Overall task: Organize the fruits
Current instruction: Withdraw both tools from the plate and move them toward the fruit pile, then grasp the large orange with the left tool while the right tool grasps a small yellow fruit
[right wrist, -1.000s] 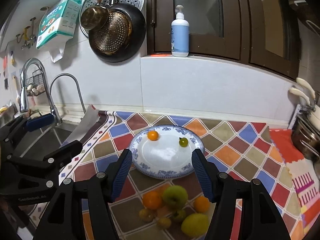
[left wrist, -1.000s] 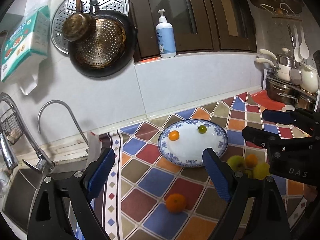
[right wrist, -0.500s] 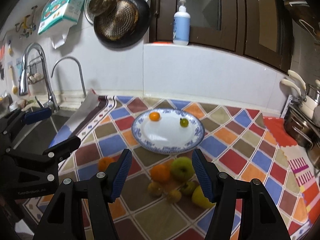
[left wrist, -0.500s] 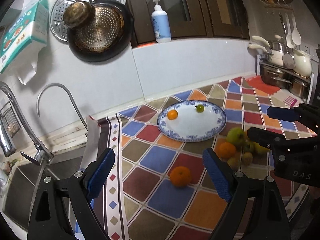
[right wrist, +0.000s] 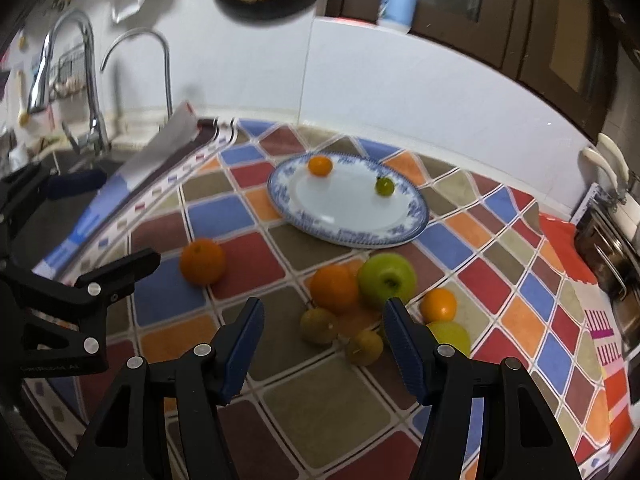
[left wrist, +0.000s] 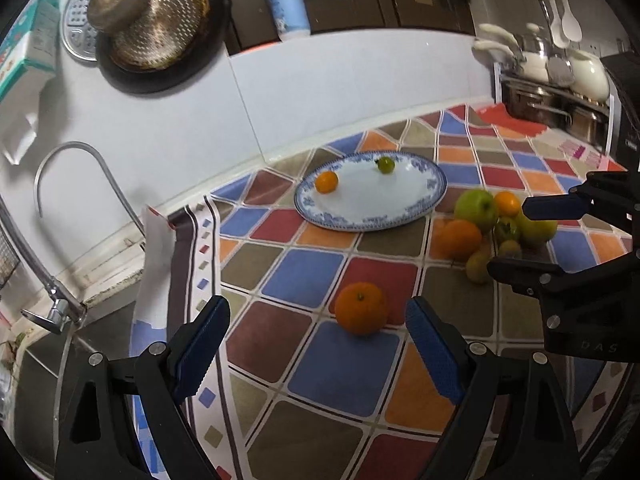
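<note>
Both grippers are dropping closer to the counter than a second ago; left gripper (left wrist: 318,344) gaping wide before the lone orange (left wrist: 361,308), right gripper (right wrist: 323,346) narrower, empty, over the fruit pile (right wrist: 362,300). Plate (right wrist: 362,238) is holding two small fruits. Risk: a pad is likely nudging round fruit, sending it rolling away.

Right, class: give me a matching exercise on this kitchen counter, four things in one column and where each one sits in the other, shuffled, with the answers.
Things
1. small green fruit
2. green apple
3. lone orange
4. pump bottle

Places
A. on the window ledge
B. on the blue-rimmed plate
C. in the fruit pile on the cloth
D. alone on the cloth, ahead of the left gripper

Pairs: 1-B, 2-C, 3-D, 4-A
</note>
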Demonstrator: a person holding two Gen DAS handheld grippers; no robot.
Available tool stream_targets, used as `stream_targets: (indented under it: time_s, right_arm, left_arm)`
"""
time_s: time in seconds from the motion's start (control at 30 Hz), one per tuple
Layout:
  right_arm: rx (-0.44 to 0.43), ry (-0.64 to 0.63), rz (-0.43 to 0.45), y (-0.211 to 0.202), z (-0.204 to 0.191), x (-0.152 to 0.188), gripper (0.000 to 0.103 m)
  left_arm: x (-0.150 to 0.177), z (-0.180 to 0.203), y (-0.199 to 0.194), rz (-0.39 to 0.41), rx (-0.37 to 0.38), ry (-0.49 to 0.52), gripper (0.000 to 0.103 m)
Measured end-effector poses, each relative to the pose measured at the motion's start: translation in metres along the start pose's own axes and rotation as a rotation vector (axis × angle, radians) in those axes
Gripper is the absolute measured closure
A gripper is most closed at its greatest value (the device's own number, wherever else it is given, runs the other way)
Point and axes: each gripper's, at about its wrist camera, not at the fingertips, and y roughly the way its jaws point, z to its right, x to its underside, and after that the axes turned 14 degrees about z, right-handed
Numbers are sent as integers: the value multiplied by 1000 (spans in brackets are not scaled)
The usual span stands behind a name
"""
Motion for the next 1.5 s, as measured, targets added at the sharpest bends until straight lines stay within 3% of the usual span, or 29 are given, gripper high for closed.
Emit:
stream_targets:
  time_s: [0.33,0.73,0.9,1.5]
  right_arm:
    - [-37,-31,-106,31,-3,16,55]
    - [-63,-49,-149,48,-3,18,65]
    - [-55,-55,-160,53,-3,19,70]
    - [-95,48,-107,32,9,11,73]
  left_arm:
    - [16,8,30,-66,81,19,18]
    - [20,10,61,-134,174,-61,42]
    - [22,10,70,-157,173,-78,60]
    - [2,6,36,-105,125,-150,61]
